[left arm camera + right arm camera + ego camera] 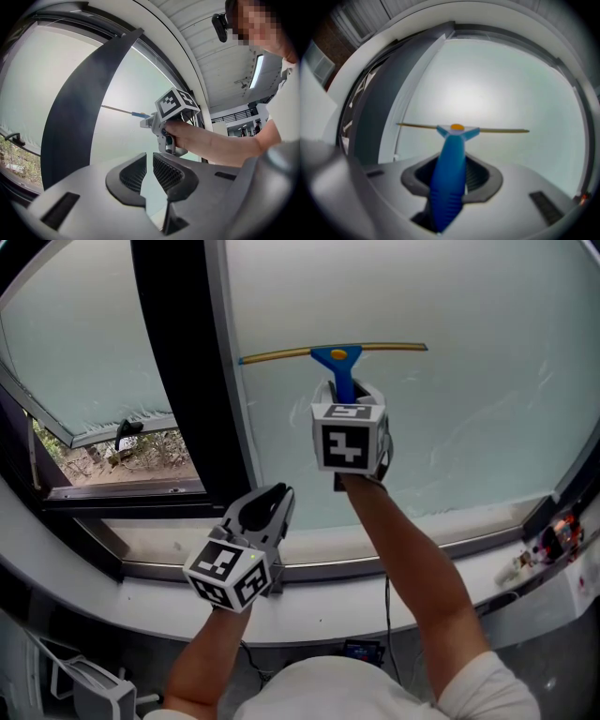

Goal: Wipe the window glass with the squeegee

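Office-like interior: large metal-framed window, white sill, panelled ceiling with strip light.

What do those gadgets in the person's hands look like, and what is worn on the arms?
The left gripper and right gripper are light grey, pistol-shaped shells with dark jaws lined in mesh-textured pads. Each carries a white cube printed with black square markers. The person wears a white short-sleeved shirt.
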Action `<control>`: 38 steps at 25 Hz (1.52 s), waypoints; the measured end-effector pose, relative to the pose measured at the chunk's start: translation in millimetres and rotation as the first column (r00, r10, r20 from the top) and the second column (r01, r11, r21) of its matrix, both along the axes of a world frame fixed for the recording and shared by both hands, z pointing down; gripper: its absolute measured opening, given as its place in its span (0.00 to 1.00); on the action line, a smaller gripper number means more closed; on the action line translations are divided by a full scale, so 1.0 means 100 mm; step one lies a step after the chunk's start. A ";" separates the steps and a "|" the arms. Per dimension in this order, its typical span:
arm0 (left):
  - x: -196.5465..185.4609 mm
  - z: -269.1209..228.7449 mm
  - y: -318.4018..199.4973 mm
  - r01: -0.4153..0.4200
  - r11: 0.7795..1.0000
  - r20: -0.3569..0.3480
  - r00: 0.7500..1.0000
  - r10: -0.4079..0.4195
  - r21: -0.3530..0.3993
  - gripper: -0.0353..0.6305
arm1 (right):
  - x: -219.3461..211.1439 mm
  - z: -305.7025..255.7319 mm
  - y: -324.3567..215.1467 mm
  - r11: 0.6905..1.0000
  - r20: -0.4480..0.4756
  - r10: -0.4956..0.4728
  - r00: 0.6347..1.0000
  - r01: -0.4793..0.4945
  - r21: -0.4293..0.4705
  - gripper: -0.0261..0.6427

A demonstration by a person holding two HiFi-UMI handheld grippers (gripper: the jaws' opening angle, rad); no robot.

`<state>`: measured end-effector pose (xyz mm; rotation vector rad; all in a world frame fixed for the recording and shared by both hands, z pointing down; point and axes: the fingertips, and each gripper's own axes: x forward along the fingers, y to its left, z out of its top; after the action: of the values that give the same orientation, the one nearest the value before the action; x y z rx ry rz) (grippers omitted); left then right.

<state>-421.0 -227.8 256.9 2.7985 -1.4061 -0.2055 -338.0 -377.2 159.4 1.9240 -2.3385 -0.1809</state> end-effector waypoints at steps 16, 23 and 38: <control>-0.02 0.37 0.01 0.004 0.997 -0.011 1.000 -0.005 -0.077 0.15 | -0.02 0.48 0.02 0.998 0.017 -0.001 1.000 0.002 -0.066 0.25; -0.04 0.55 0.03 0.008 0.994 -0.010 1.000 -0.009 -0.112 0.15 | -0.03 0.67 0.03 0.997 0.032 -0.001 0.999 0.003 -0.075 0.25; -0.06 0.92 0.02 0.005 0.981 -0.007 1.000 -0.007 -0.193 0.15 | -0.03 1.13 0.05 0.996 0.034 -0.004 0.999 0.007 -0.094 0.25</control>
<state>-427.1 -226.2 349.0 2.6341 -1.3531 -0.0750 -341.1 -372.2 272.5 1.8914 -2.3287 -0.0379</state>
